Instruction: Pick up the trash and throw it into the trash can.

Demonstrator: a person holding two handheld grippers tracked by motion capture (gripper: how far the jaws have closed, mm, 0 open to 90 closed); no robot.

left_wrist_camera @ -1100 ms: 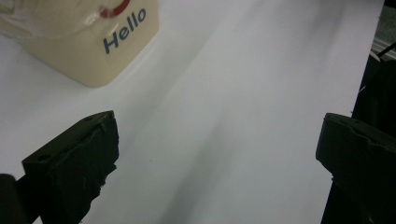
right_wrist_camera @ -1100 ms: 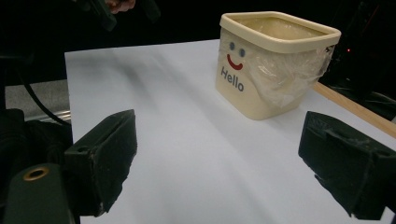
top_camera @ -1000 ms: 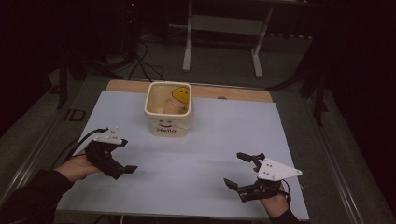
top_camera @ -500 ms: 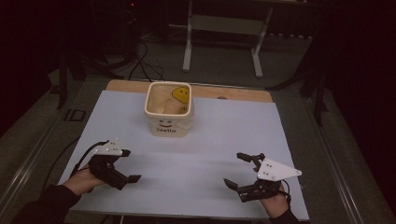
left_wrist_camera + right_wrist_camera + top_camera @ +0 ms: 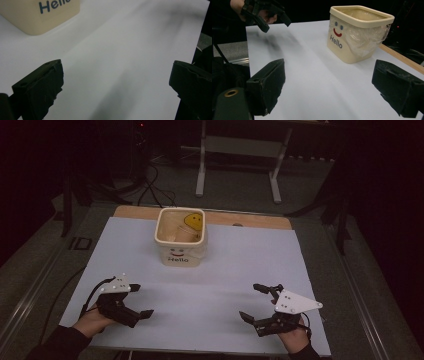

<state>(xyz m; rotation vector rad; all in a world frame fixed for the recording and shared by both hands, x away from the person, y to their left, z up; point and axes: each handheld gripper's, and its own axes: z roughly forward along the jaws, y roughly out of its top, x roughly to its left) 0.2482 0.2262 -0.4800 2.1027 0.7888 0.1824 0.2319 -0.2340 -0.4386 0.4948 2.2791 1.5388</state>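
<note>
In the high view, the cream tub (image 5: 180, 240) stood at upper centre of the white sheet (image 5: 235, 270), with the left gripper (image 5: 139, 301) lower left and the right gripper (image 5: 257, 302) lower right, both gaping wide and empty. In the left gripper view, the tub (image 5: 40, 13) sat upper left beyond spread jaws. In the right gripper view, it (image 5: 358, 33) stood upper right, the left gripper (image 5: 275, 21) upper left.

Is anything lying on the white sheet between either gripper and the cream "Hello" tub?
Nothing visible does. Bare white sheet separates the left gripper and the right gripper, both open, from the cream plastic tub printed with a smiley face.
</note>
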